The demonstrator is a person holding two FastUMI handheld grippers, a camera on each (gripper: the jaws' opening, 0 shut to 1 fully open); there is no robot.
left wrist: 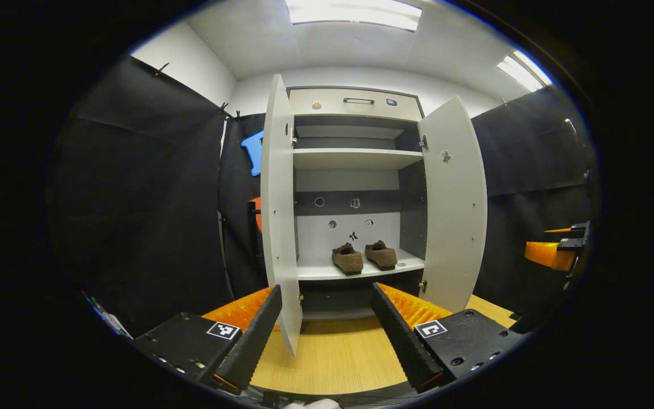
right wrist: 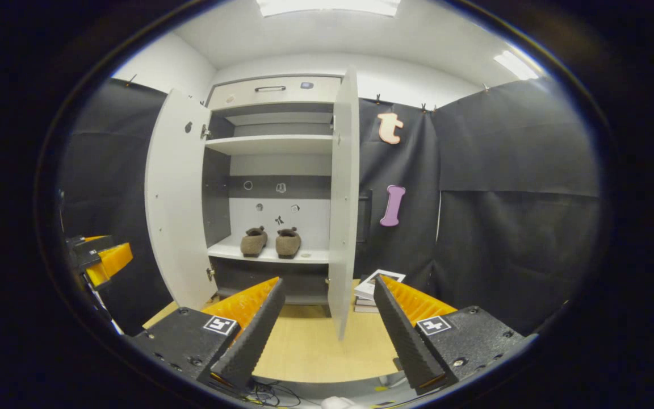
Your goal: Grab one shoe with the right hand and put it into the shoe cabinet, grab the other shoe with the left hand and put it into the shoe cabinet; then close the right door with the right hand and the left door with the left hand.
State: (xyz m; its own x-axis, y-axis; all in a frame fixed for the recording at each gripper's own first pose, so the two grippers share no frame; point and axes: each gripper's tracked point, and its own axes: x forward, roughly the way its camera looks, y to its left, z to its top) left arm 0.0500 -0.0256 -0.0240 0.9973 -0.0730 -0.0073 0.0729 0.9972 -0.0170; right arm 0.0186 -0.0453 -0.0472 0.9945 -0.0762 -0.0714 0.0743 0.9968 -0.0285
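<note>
Both shoes (left wrist: 364,257) shelved — right claw (right wrist: 327,329) and left claw (left wrist: 327,335) gape empty; swung carelessly, the right door (right wrist: 343,199) ahead could slam.

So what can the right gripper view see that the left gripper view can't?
Right gripper view: a small stack of books on the wooden floor beside the cabinet's right door.

Left gripper view: a small round coin-like thing on the shelf next to the shoes; the right view is too blurry there to tell.

Both: the tall white shoe cabinet with both doors open, two brown fuzzy shoes side by side on its lower shelf, and open orange-and-black jaws in front, holding nothing.
</note>
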